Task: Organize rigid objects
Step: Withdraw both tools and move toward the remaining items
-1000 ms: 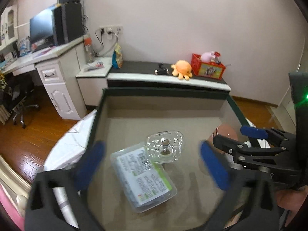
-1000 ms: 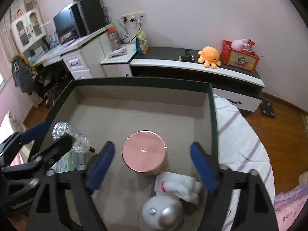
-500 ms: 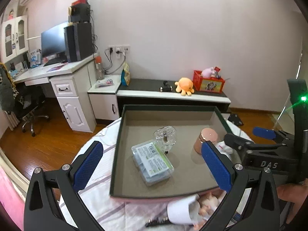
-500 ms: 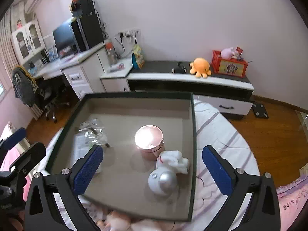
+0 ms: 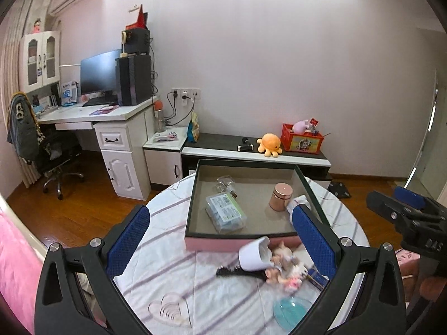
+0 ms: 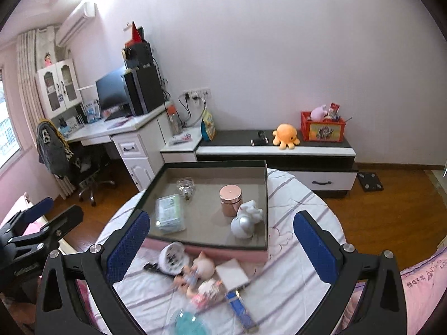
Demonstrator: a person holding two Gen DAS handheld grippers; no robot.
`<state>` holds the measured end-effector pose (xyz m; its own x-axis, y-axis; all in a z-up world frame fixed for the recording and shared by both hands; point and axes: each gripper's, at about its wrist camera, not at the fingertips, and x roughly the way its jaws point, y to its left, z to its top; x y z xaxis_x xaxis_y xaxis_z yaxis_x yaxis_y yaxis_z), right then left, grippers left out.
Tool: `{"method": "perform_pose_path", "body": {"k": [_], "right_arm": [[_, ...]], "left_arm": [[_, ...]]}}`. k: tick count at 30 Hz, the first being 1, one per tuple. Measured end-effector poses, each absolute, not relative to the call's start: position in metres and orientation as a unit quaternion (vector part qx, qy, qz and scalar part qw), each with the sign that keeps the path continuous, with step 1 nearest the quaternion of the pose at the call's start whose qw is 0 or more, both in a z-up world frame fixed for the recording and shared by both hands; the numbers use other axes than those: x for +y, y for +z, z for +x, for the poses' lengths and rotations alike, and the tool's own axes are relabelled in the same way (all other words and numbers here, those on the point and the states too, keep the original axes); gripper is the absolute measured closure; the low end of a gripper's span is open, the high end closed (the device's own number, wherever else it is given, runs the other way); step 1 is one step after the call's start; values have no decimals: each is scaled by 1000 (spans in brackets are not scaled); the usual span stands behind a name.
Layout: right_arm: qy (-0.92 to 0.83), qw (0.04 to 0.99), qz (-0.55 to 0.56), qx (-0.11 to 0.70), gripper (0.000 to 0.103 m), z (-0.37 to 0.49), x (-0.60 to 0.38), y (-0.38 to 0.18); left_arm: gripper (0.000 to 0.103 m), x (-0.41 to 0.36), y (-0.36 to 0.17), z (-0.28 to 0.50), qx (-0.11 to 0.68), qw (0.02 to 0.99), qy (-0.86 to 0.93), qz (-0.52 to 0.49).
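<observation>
Inventory, as your two tools hang above the round surface [image 6: 293,195] with the striped cloth.

Tray [image 6: 266,195] (pink-sided, dark rim), far half of the surface. It holds:
- clear plastic box [image 6: 169,214] with a green label, left side;
- clear glass bottle [image 6: 185,185], lying at the far left;
- rose-gold jar [image 6: 230,199], upright, right of centre;
- white-and-silver figure [image 6: 245,219], just beside the jar on its near side.

Loose items, near side of the tray, bunched together:
- white cup [image 6: 171,259], on its side;
- black comb [image 5: 237,272], partly under the cup;
- small dolls [image 6: 201,276] (blurred, count uncertain);
- white card [image 6: 232,273];
- blue box [image 6: 243,312];
- teal round piece [image 6: 190,323], nearest the edge.

Left tool [image 5: 220,240]: wide open, nothing between its pads.
Right tool [image 6: 220,243]: at full spread, nothing held.

Step in hand, as judged: choosing the next loose item. You would do well to take the cup first, since it sits on top of the comb. Come down with the pads either side of its wall, not across the open mouth, and keep clear of the dolls touching it. Set it in the bare near middle of the tray.
</observation>
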<state>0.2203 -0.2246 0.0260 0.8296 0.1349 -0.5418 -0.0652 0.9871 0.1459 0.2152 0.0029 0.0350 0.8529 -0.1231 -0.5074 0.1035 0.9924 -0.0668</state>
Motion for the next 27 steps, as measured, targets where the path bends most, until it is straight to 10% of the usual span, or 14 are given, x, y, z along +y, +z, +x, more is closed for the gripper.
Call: {"method": "perform_pose_path", "body": {"k": [27], "right_arm": [[43, 960, 77, 264, 0, 89, -215, 2]], "left_arm": [[0, 3, 24, 100, 261, 965, -32, -10]]}}
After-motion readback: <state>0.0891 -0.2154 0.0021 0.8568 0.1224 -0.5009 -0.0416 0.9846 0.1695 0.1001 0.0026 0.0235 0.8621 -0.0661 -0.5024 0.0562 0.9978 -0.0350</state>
